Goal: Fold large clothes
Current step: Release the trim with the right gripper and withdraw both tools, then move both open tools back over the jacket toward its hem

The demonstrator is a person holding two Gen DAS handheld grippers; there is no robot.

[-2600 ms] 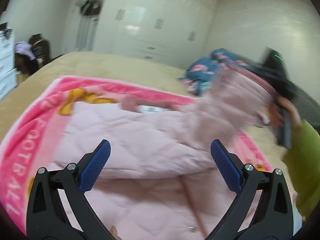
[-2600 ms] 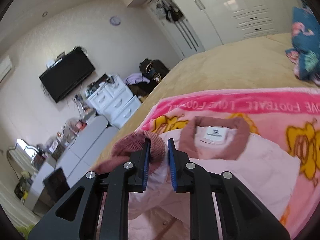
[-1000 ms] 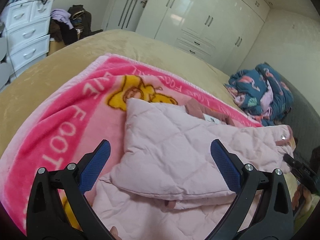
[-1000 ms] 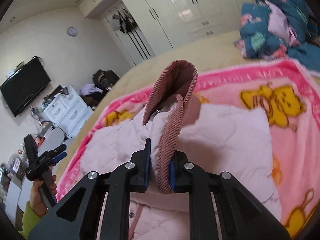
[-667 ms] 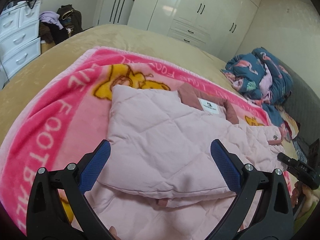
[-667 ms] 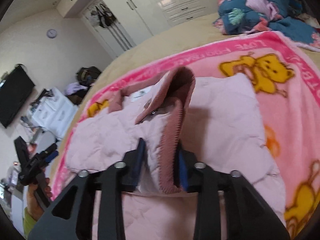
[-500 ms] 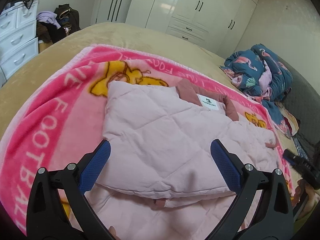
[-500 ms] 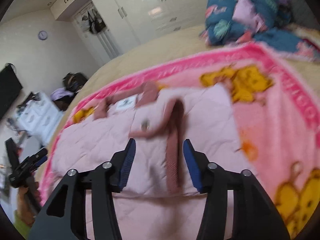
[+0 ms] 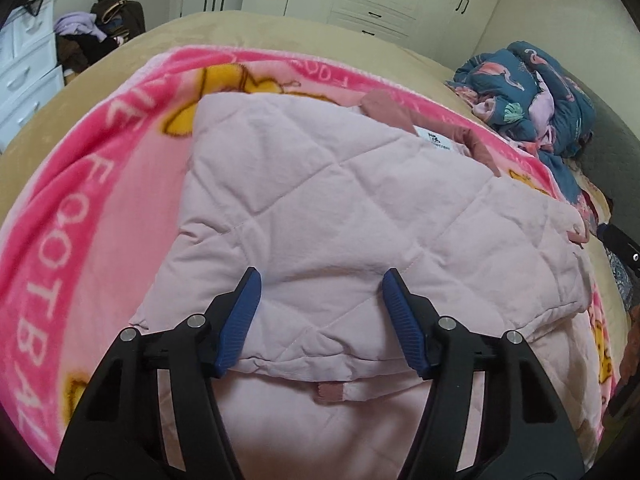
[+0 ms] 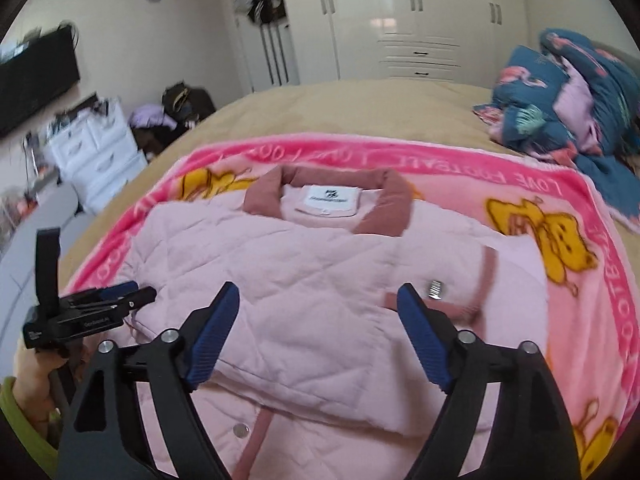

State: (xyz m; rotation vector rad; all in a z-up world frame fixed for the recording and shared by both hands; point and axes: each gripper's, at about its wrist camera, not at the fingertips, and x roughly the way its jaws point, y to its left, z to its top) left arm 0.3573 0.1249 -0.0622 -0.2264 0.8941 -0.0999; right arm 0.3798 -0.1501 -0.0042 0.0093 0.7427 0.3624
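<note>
Your left gripper (image 9: 320,292) — jaws closing, pads clear — straddles the pink jacket's (image 9: 360,208) folded edge; your right gripper (image 10: 320,308) — jaws opening, empty — hovers over the jacket's sleeve cuff (image 10: 486,276).

The left gripper (image 9: 320,312) is showing two black plastic arms with triangular cut-outs, each carrying silver screw heads near the knuckle and ending in a ribbed blue pad (image 9: 239,322) — the right gripper (image 10: 316,332) is showing the same build, black arms, silver screws, ribbed blue pads (image 10: 422,340). At the lower left of the right wrist view the left gripper is appearing from the side as a black body with faint white lettering, and a yellow-green sleeve (image 10: 24,428) is showing beneath the hand — its cuff only.
</note>
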